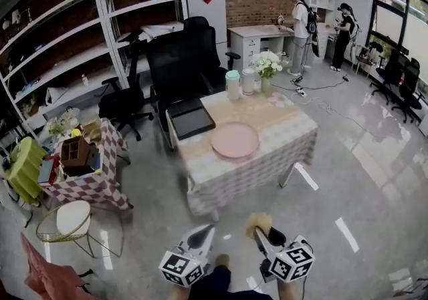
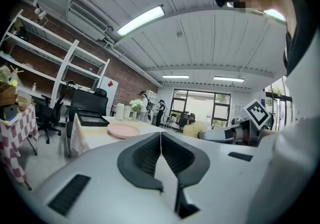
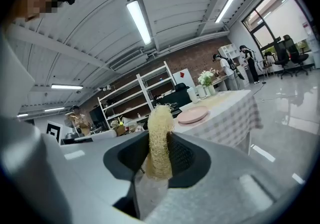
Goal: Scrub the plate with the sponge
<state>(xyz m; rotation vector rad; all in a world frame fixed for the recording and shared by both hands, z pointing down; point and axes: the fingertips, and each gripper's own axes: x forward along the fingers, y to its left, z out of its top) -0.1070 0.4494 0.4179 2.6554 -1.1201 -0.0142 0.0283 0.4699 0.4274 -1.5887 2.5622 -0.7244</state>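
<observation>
A pink plate (image 1: 235,139) lies on the checked table (image 1: 287,135) some way ahead; it also shows in the left gripper view as the plate (image 2: 123,130) and in the right gripper view as the plate (image 3: 192,114). My right gripper (image 1: 259,230) is shut on a pale loofah sponge (image 3: 159,140), whose tuft (image 1: 258,223) sticks out past the jaws. My left gripper (image 1: 204,234) is shut with nothing in it, its pads (image 2: 161,155) pressed together. Both grippers hang low near my body, well short of the table.
A dark tray (image 1: 192,121), two jars (image 1: 233,84) and a flower vase (image 1: 267,68) share the table. Black office chairs (image 1: 180,58) stand behind it. A small checked side table (image 1: 93,182) and a round stool (image 1: 70,220) stand left. Two people (image 1: 301,25) stand far back.
</observation>
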